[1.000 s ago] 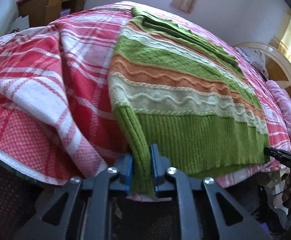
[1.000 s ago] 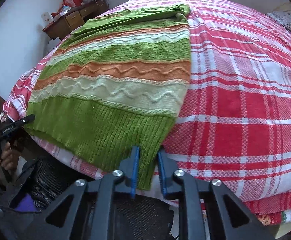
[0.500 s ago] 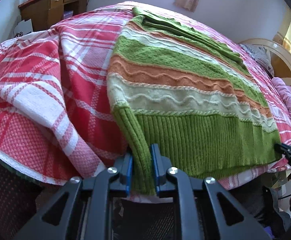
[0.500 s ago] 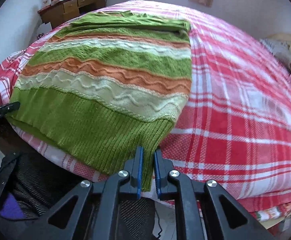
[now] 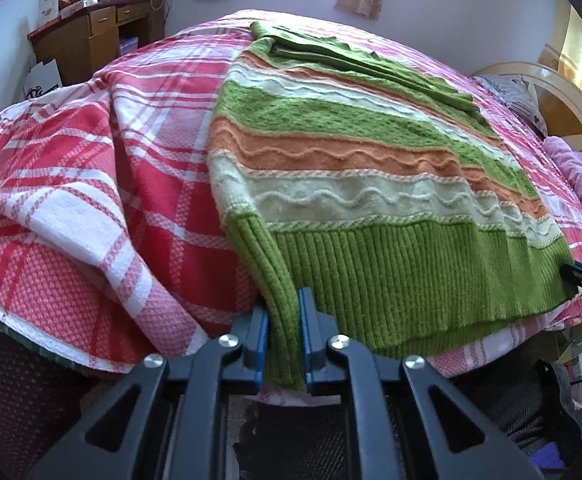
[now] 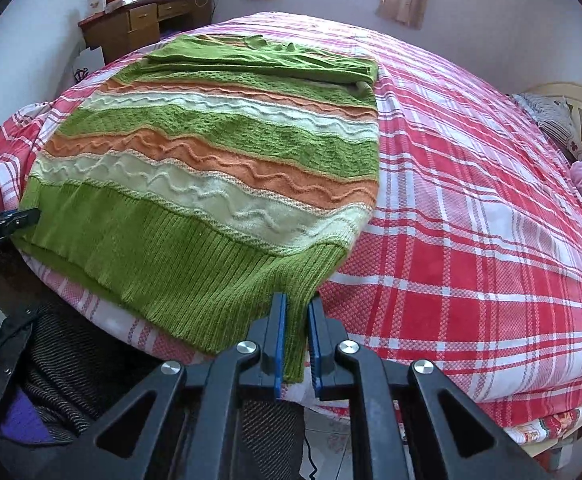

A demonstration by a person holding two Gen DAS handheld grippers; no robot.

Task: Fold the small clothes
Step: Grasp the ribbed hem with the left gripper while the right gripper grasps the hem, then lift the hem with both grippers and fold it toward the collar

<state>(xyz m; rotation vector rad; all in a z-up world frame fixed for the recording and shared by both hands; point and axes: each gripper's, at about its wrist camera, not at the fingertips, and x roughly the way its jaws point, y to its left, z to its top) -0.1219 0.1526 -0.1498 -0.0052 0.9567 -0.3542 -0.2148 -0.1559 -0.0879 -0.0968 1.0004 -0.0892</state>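
Sunlit bedroom, plaid bed (image 6: 471, 208). Left hand-held gripper (image 5: 283, 338) clenched on sweater (image 5: 351, 184) hem corner, jaws just closing on knit; right hand-held gripper (image 6: 295, 340) clamped on opposite corner. Sweater spread flat across bed, hem at near edge.

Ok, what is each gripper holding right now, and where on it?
Both hold the striped sweater by its green ribbed hem: left gripper on its left bottom corner, right gripper on its right bottom corner.
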